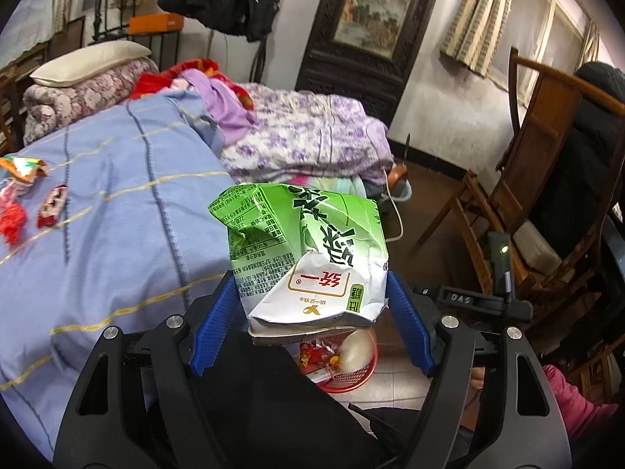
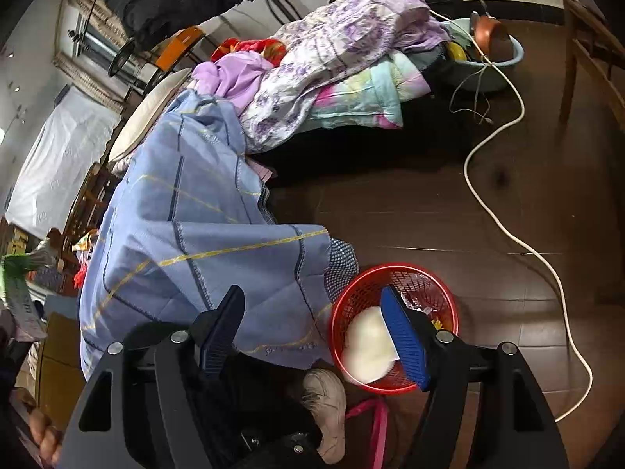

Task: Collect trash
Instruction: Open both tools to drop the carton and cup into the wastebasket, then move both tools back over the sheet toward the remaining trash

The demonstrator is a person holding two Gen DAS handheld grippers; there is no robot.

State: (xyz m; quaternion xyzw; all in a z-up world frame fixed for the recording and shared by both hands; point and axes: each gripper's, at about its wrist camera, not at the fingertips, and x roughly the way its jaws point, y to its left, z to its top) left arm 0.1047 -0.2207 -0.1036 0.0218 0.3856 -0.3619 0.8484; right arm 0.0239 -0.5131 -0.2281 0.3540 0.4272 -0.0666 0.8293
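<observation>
The left gripper [image 1: 312,301] clamps a crumpled green carton [image 1: 308,250] above the red basket [image 1: 351,375]. The right gripper [image 2: 312,336] is spread, empty, over the basket [image 2: 394,328] beside the bed [image 2: 203,234].

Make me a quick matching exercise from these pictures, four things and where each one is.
Things:
1. green carton
2. red basket
3. candy wrappers
4. white cable

Places:
A. on the blue bedspread
B. trailing across the dark floor
C. between the left gripper jaws
D. on the floor beside the bed

Pairs: 1-C, 2-D, 3-A, 4-B
</observation>
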